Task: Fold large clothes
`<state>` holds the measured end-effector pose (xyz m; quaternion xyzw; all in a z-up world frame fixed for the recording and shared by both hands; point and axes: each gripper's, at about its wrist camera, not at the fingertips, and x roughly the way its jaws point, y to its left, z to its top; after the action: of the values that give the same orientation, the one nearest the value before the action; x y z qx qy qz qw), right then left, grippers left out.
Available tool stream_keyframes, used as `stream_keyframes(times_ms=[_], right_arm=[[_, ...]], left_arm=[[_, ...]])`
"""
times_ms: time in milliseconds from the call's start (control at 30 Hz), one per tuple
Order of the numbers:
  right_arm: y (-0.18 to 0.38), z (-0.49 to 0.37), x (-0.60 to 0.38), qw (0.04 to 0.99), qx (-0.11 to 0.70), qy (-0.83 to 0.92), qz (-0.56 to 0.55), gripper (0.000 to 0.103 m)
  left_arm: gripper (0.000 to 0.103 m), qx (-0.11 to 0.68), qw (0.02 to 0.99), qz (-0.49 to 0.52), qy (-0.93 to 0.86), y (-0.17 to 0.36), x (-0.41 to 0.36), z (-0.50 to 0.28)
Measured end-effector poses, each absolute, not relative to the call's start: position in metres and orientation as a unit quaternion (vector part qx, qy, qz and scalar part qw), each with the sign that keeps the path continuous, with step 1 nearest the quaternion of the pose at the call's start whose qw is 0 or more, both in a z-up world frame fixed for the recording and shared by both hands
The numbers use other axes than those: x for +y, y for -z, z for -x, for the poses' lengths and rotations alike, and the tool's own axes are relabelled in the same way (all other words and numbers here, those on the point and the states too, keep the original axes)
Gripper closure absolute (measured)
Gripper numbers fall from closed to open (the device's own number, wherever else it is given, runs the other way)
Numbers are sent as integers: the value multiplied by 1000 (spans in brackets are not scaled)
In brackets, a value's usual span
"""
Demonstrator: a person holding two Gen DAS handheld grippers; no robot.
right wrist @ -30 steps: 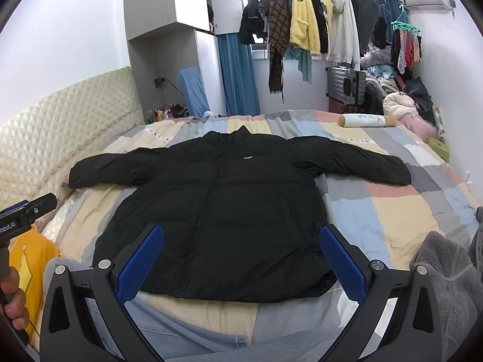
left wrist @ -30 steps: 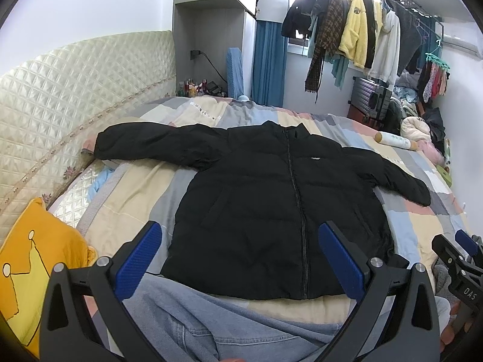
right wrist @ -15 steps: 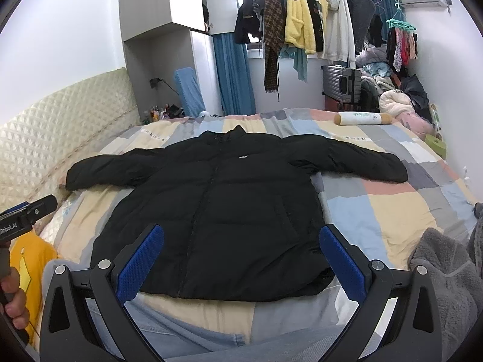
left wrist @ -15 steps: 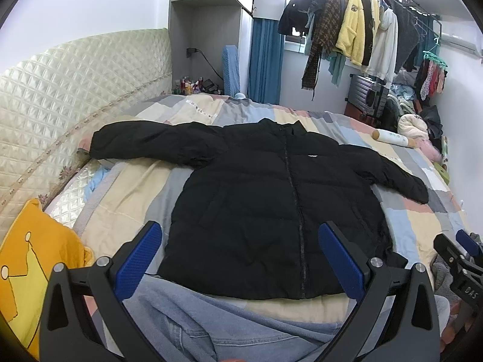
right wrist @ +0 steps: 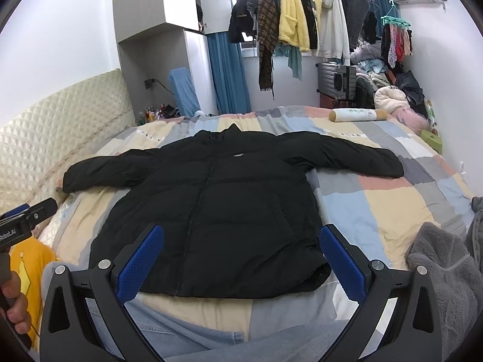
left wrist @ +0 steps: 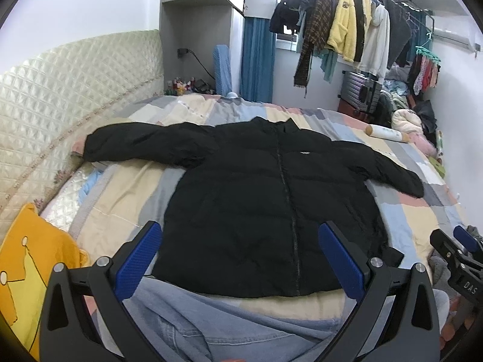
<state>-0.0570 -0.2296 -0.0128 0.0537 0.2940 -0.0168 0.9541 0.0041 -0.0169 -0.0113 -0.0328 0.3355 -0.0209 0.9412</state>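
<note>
**Jacket flat on bed, both grippers released**

Jacket (left wrist: 271, 199) lies spread face up on the bed (left wrist: 126, 199), zipped, both sleeves stretched out sideways, hem toward the bed's near edge, collar toward the far edge.

Nearest: left gripper (left wrist: 241, 256) and right gripper (right wrist: 241, 256) each hang above the near edge, blue pads (right wrist: 341, 262) spread wide, nothing between them, clear of the hem. Jeans (left wrist: 211, 325) sit below both.

Near left corner: yellow pillow (left wrist: 27, 268). Near right corner: grey fleece (right wrist: 443, 277).

Mid-bed: left sleeve tip reaches almost to the headboard (left wrist: 60, 90); right sleeve tip rests on the patchwork cover.

Far edge: bolster (right wrist: 356, 114) lies well apart from the collar. Behind it, suitcase (right wrist: 335, 81) and hanging clothes (right wrist: 295, 27).
</note>
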Motion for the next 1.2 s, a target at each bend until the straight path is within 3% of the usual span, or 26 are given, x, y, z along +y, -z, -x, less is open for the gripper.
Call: stream_keyframes(times_ms=[1200], right_arm=[[-3,16,-251,957,283,34,-50,0]], left_arm=[[0,332,941,32,60,-3,-40,-46]])
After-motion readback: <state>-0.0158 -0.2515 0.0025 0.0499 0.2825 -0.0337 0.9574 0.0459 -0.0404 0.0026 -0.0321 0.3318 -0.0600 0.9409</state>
